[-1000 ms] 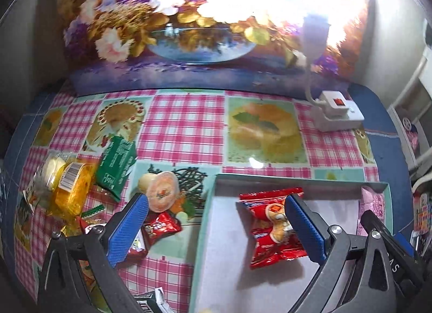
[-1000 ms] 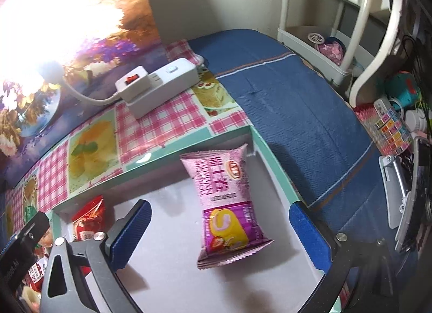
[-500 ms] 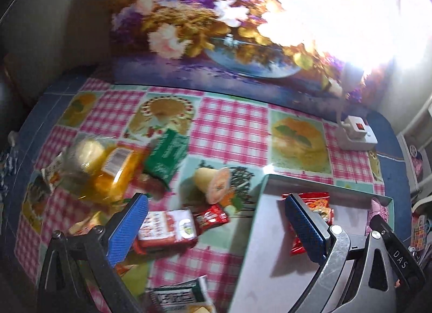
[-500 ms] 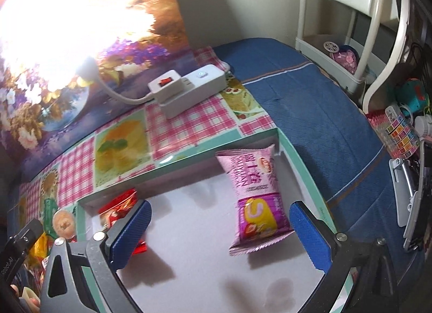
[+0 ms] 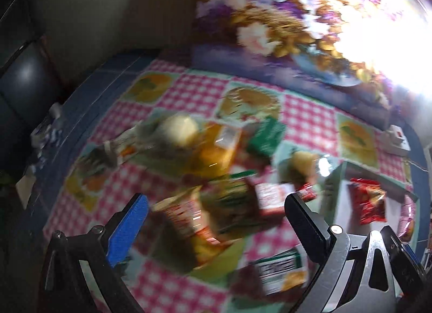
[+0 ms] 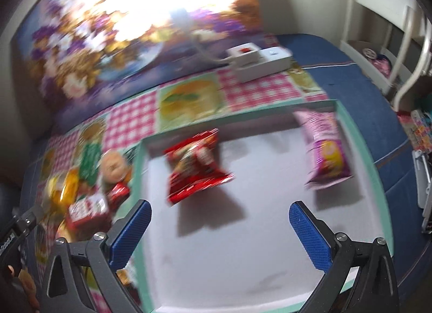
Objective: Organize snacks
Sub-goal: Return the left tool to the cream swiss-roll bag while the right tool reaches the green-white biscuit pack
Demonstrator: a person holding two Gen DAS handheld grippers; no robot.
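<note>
A shallow teal-rimmed box (image 6: 359,135) with a white floor holds a red snack bag (image 6: 197,162) at its far left and a pink snack bag (image 6: 324,148) at its far right. My right gripper (image 6: 220,232) is open and empty above the box floor. My left gripper (image 5: 213,221) is open and empty above a blurred pile of loose snacks (image 5: 216,205) on the checked tablecloth, left of the box (image 5: 330,191). The pile includes a green pack (image 5: 266,135), a yellow pack (image 5: 216,151) and a red-and-white pack (image 5: 270,197).
A white power strip (image 6: 259,62) with a cord lies behind the box. A flower picture (image 5: 283,16) stands along the wall. A white chair (image 6: 399,43) and small items sit to the right of the blue-covered table.
My left gripper has swung left, from over the box to over the loose snack pile. My right gripper has panned left, so the red bag now shows in its view.
</note>
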